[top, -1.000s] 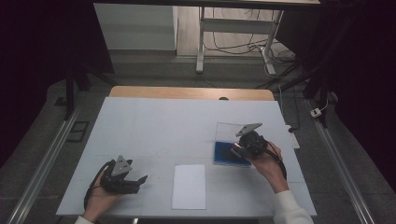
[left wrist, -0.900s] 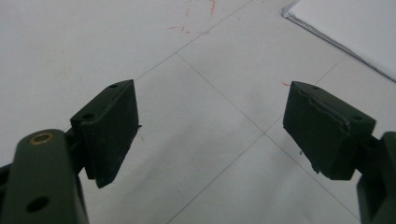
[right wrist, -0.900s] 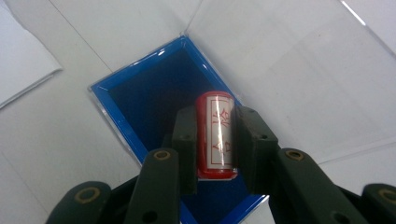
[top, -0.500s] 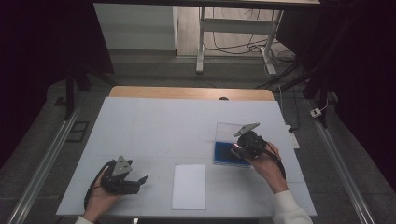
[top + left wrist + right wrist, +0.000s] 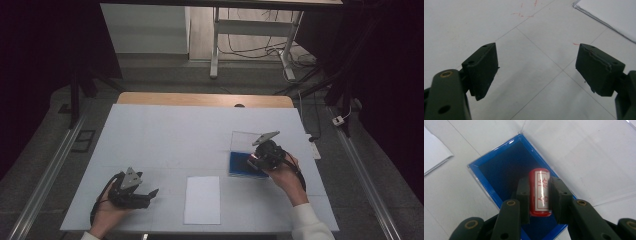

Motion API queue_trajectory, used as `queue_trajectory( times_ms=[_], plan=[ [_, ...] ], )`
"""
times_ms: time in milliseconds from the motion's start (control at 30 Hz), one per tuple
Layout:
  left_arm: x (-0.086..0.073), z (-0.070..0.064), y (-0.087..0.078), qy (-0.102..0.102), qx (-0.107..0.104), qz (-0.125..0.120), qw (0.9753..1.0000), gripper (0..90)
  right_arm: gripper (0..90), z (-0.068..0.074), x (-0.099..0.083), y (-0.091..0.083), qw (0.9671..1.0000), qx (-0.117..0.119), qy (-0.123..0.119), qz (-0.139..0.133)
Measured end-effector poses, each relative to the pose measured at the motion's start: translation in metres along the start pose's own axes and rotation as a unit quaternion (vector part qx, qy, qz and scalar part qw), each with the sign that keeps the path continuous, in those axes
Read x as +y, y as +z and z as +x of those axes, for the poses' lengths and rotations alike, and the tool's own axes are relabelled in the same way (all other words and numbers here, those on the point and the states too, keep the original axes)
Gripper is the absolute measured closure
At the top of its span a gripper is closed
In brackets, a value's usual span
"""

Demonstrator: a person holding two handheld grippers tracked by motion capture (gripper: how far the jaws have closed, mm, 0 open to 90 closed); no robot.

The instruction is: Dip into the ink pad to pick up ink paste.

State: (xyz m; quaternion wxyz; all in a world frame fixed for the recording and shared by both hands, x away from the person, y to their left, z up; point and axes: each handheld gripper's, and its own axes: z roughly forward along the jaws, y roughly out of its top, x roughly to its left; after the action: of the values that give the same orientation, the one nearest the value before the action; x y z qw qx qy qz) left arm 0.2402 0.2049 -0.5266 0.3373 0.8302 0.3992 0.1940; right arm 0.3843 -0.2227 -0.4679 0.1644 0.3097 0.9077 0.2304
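My right gripper is shut on a red cylindrical stamp with a white label printed in red characters. It holds the stamp over the dark blue ink pad, which lies in a blue tray with a clear lid hinged open beyond it. In the high view the right gripper is over the ink pad at the table's right. My left gripper rests low at the front left, open and holding nothing. A white sheet of paper lies between the two hands.
The left gripper looks down on bare white tabletop with thin grid lines and faint red marks; the paper's corner is at the upper right. A wooden strip runs along the table's far edge.
The right gripper with the stamp has shifted only slightly over the ink pad. The left gripper has stayed still.
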Motion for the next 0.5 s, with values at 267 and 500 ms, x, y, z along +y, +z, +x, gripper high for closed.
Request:
queue_trajectory(
  times_ms=[267,500],
  plan=[
    [-0.0002,-0.0007,0.001,0.002,-0.001,0.003,1.0,18.5,70.4,-0.0015,-0.0011,0.0005,1.0,0.005,0.005,-0.001],
    [0.0001,-0.0007,0.0002,0.0,-0.002,0.0,1.0,18.5,70.3,-0.002,-0.0028,0.001,0.9999,0.007,0.006,-0.008]
  ],
)
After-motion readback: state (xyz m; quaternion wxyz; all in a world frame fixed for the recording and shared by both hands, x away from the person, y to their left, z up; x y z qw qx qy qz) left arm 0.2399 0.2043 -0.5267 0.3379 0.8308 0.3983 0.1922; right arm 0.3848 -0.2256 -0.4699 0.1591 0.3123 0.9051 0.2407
